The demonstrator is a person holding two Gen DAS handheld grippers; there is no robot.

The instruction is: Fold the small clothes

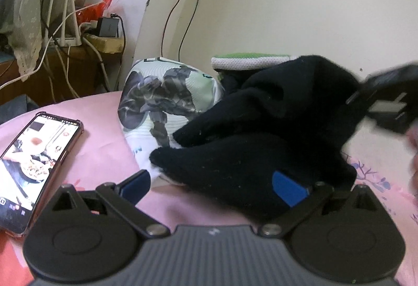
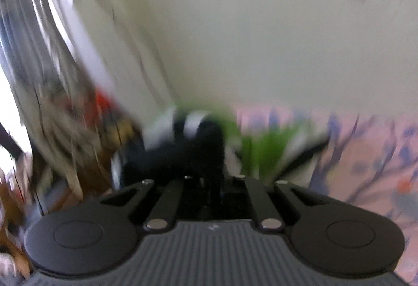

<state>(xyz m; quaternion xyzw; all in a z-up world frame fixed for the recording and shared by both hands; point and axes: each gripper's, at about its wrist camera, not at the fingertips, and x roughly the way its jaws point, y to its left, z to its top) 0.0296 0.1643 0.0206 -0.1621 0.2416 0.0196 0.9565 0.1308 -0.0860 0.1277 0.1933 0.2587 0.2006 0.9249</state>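
My left gripper [image 1: 214,181] stands wide, its blue pads [image 1: 287,188] either side of the near end of the black knit garment [image 1: 261,129]. The garment's long axis climbs from there up and right to my right gripper [image 1: 386,100], which seems clamped on the far end. It is soft, thick, limp wool, heaped on the pink sheet [image 1: 99,155], against the printed pillow [image 1: 167,98].
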